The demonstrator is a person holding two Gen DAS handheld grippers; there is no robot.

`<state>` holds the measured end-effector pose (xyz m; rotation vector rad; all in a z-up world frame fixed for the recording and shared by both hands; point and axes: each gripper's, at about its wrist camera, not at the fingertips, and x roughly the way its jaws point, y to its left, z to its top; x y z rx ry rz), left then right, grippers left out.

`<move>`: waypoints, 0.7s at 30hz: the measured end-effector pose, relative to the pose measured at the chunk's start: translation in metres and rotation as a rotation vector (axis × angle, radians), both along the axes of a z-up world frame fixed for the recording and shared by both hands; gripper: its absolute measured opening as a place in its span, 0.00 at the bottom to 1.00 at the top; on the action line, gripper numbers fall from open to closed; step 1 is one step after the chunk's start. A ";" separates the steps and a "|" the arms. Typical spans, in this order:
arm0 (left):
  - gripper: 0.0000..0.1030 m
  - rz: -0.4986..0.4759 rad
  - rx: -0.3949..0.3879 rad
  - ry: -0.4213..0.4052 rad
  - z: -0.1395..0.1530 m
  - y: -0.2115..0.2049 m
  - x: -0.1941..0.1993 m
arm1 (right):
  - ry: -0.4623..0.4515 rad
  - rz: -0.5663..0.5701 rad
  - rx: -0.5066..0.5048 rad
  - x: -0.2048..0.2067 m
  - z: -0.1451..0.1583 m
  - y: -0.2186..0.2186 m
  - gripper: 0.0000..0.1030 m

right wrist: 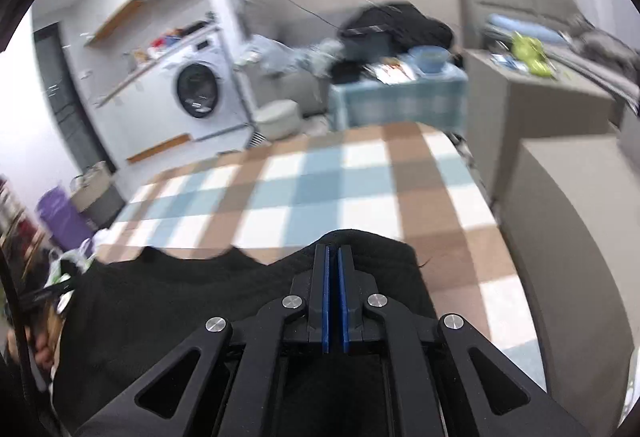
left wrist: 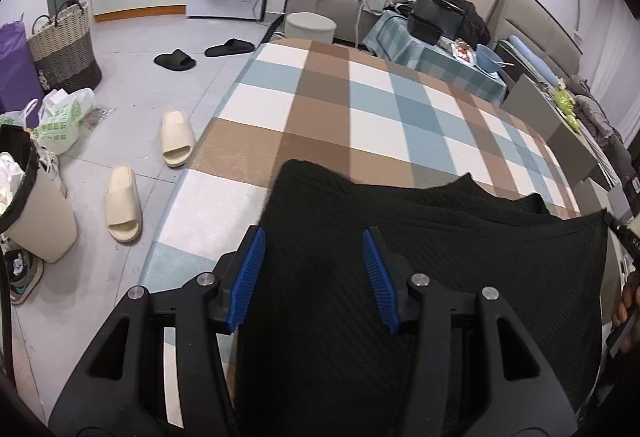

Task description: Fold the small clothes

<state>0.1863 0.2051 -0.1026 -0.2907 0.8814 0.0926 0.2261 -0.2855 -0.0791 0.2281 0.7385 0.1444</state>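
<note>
Black knit garment (left wrist: 420,277) spread crosswise under both: left claw (left wrist: 314,277) spread apart, right claw (right wrist: 333,269) pressed together at its far edge.

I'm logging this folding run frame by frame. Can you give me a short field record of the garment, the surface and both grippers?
garment: black knit garment, spread flat, far edge wavy
surface: checked cloth in brown, blue and white
left gripper: open, fingers astride the garment's left edge
right gripper: shut; whether it pinches the garment cannot be told
right view: motion-blurred
</note>
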 end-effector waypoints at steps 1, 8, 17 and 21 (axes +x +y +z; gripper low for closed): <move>0.46 0.004 -0.001 0.003 0.000 0.002 0.002 | 0.024 -0.017 -0.003 0.004 -0.006 0.000 0.04; 0.46 0.038 0.038 0.055 -0.011 0.014 0.021 | 0.147 -0.006 0.013 0.008 -0.023 -0.001 0.40; 0.04 0.038 0.007 -0.067 -0.005 0.020 0.023 | 0.208 -0.092 0.026 -0.006 -0.034 -0.041 0.54; 0.00 0.118 -0.015 -0.157 0.017 0.041 0.000 | 0.259 -0.070 0.020 -0.001 -0.049 -0.042 0.54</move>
